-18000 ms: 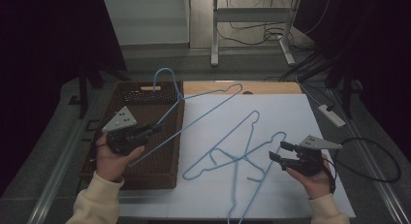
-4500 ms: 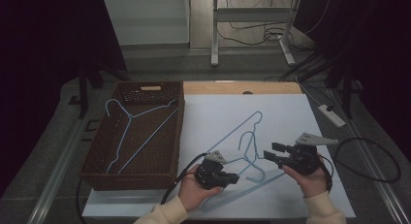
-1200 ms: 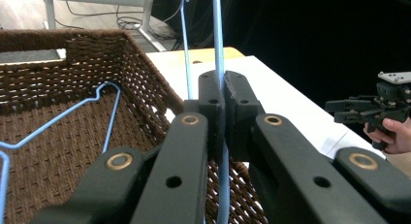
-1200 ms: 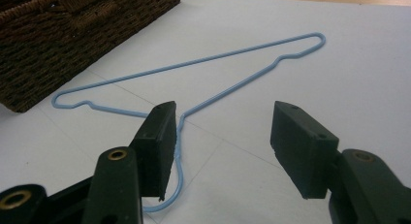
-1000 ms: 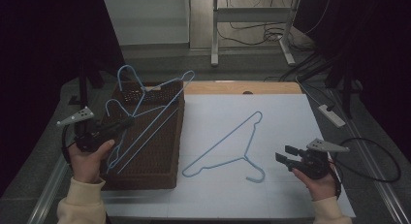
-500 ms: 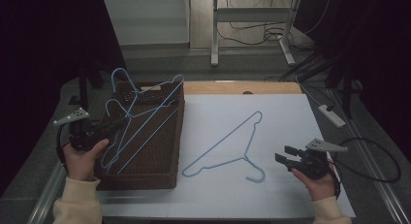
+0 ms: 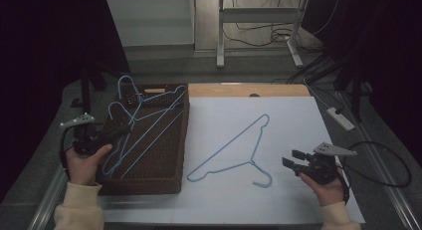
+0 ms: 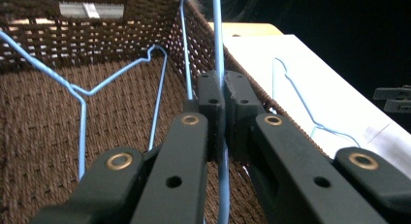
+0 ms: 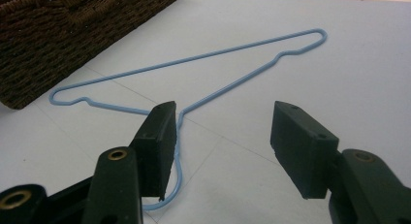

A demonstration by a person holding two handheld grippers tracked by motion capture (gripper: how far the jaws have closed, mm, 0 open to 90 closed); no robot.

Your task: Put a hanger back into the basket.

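My left gripper [image 7: 121,132] [image 8: 223,83] is shut on the wire of a light-blue hanger [image 7: 119,83] [image 8: 218,35], holding it tilted over a dark wicker basket [image 7: 164,180] [image 8: 34,136]. A second blue hanger [image 8: 81,112] lies inside the basket. A third blue hanger [image 7: 234,151] [image 9: 194,69] lies flat on the white sheet [image 7: 288,120]. My right gripper [image 7: 291,160] [image 9: 223,132] hovers open just right of that hanger's hook, with its left jaw over the hook and nothing between the pads.
The basket stands at the sheet's left edge. A white power strip [image 7: 340,117] and a black cable [image 7: 388,160] lie to the right of the sheet. A metal stand [image 7: 259,26] rises behind the table.
My left hand has brought the held hanger down and a little toward the basket. The right gripper and the hanger on the sheet have stayed put.
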